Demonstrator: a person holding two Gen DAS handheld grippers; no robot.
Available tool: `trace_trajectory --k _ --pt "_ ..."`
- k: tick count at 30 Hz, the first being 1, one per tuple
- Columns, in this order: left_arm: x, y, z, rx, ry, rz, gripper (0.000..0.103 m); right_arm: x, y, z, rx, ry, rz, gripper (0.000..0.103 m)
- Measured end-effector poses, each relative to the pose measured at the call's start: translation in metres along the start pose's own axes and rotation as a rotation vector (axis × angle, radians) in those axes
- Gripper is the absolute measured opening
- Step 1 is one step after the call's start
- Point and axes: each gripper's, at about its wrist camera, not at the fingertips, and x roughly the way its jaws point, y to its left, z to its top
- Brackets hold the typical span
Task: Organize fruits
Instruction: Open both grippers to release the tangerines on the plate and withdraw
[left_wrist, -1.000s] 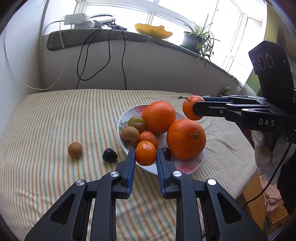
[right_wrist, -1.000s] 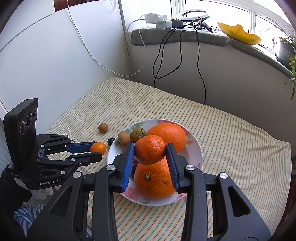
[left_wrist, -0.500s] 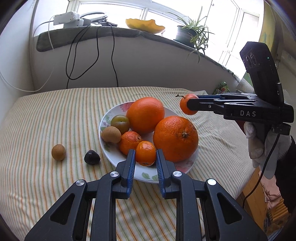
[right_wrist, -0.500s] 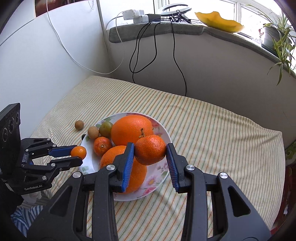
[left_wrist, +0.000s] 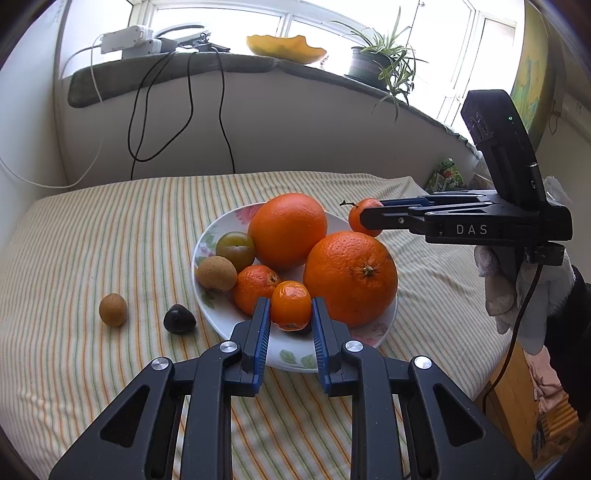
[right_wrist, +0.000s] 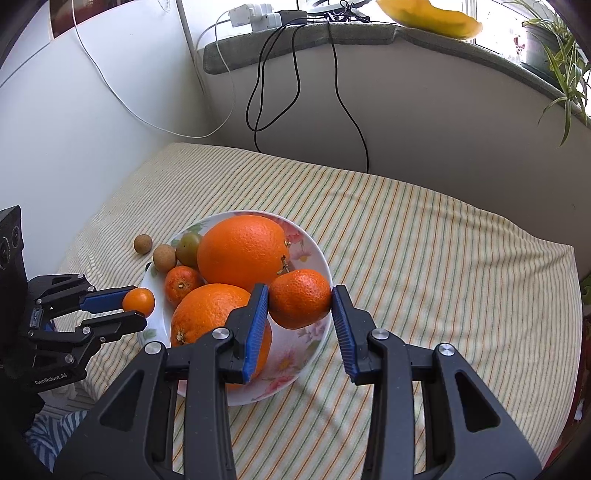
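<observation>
A floral plate (left_wrist: 291, 360) (right_wrist: 317, 254) on the striped cloth holds two big oranges (left_wrist: 350, 277) (left_wrist: 287, 229), a small tangerine (left_wrist: 255, 289), a green plum (left_wrist: 235, 250) and a brown longan (left_wrist: 216, 272). My left gripper (left_wrist: 290, 315) is shut on a small kumquat (left_wrist: 291, 304) just above the plate's near rim; it also shows in the right wrist view (right_wrist: 138, 302). My right gripper (right_wrist: 299, 301) is shut on a stemmed mandarin (right_wrist: 299, 298) (left_wrist: 360, 218) held over the plate's right side.
A loose longan (left_wrist: 113, 309) (right_wrist: 142, 244) and a dark fruit (left_wrist: 179, 319) lie on the cloth left of the plate. A grey sill (left_wrist: 177, 70) with a power strip, hanging cables, a potted plant (left_wrist: 373, 66) and a yellow rind runs behind. The table drops off at the right.
Both grippers have moved over the plate with their fruits still gripped. The mandarin has shifted from above the oranges toward the plate's right side. The kumquat has come in over the near rim.
</observation>
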Motion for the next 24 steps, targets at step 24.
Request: trace_trajectory --k 24 --pt "-0.007 0.000 -0.001 0.004 -0.017 0.020 0.033 -0.019 0.013 0.004 -0.027 -0.050 0.007 0.049"
